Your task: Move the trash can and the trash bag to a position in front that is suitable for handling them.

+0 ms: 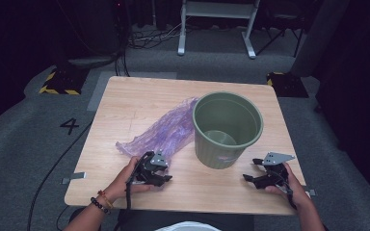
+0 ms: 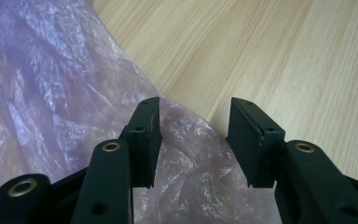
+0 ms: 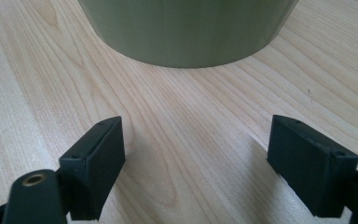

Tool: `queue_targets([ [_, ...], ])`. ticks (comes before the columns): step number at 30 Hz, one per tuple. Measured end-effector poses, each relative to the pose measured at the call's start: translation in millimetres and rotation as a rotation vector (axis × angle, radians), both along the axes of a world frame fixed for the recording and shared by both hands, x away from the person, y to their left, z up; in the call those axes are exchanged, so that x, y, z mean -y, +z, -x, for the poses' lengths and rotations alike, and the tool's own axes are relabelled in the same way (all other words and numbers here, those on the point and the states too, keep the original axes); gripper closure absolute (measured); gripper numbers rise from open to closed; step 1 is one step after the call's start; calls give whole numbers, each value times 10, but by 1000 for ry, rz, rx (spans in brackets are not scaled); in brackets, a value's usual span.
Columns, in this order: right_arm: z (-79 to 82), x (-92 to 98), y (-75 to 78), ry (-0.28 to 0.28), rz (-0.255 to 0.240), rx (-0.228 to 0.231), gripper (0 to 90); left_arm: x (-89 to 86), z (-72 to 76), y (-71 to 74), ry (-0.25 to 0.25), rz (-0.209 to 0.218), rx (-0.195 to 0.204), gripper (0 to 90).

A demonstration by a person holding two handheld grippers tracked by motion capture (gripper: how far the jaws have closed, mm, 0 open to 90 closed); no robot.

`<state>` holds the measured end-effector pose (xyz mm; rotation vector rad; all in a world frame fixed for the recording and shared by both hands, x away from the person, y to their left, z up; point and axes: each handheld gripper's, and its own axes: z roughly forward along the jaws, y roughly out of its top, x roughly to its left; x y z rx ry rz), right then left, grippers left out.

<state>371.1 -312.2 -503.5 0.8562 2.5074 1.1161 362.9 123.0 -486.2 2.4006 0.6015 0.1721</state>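
A: Purple plastic bag (image 1: pixel 161 130) lies flat on the counter (image 1: pixel 125 101), just left of the green bin (image 1: pixel 227 129). My left hand-held gripper (image 2: pixel 193 140) straddles its near edge, jaws half apart, not pinching.

B: Advice?

A: Gather one layer only. Right hand-held gripper (image 3: pixel 193 163) sits wide open, empty, by the bin's base. Near counter edge close; open room behind the bag.
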Motion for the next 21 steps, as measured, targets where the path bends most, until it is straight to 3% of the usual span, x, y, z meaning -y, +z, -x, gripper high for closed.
queue_targets([
  [5, 0, 0, 0, 0, 0, 0, 187, 234, -49, -3, -34, -14, 11, 488],
  [11, 0, 0, 0, 0, 0, 0, 187, 507, -13, 16, -53, -42, 40, 309],
  [14, 0, 0, 0, 0, 0, 0, 187, 492, 53, 134, -51, 1, 71, 216],
  [21, 0, 0, 0, 0, 0, 0, 187, 343, 127, 380, -22, 52, 134, 182],
])
